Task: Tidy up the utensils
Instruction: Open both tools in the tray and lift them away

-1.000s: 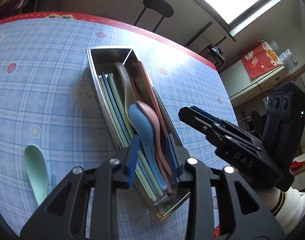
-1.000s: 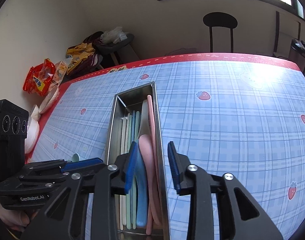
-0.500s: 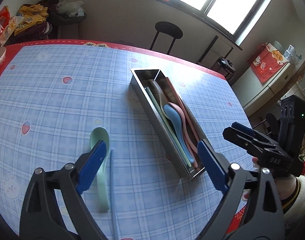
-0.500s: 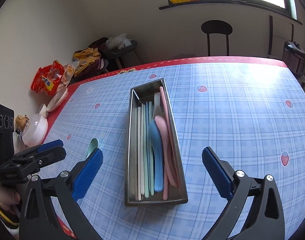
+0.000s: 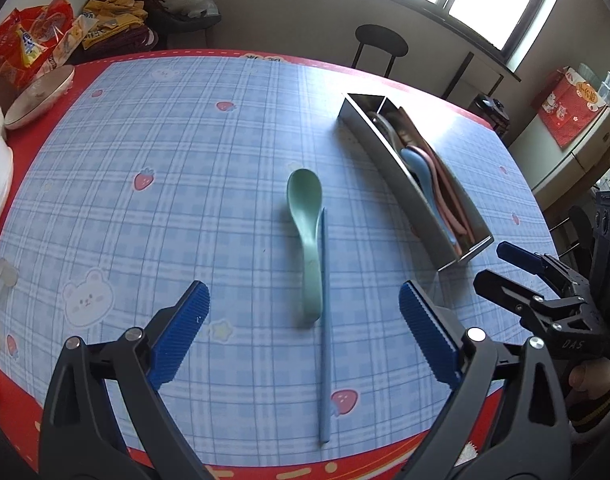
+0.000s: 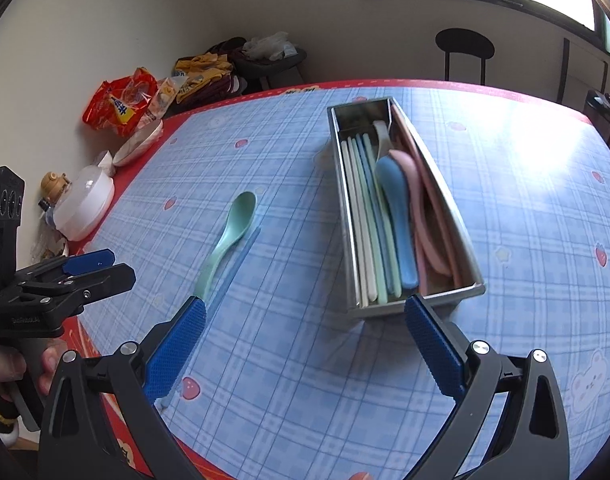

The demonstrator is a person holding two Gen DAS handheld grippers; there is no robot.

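A steel tray (image 6: 347,220) lies on the blue checked tablecloth and holds several chopsticks, a blue spoon (image 6: 397,216) and a pink spoon (image 6: 415,200). Left of the tray, a green spoon (image 5: 305,208) lies flat on the cloth beside a light blue chopstick (image 5: 325,320). My left gripper (image 5: 303,296) hovers above the spoon's handle end; its jaws are opening and grip nothing. My right gripper (image 6: 305,306) stands open and empty near the tray's front end (image 6: 417,300). In the right wrist view the green spoon (image 6: 233,224) and the chopstick (image 6: 237,264) run toward the left pad.
A white bowl (image 5: 41,96), a white lidded container (image 6: 85,204) and snack bags (image 6: 121,106) crowd the table's left edge. A black stool (image 5: 381,40) stands beyond the far edge. The red table border (image 5: 265,468) runs just below my grippers.
Both grippers went from nearly shut over the tray to wide open and drew back. The left one swung left, so the green spoon and blue chopstick now lie below it.
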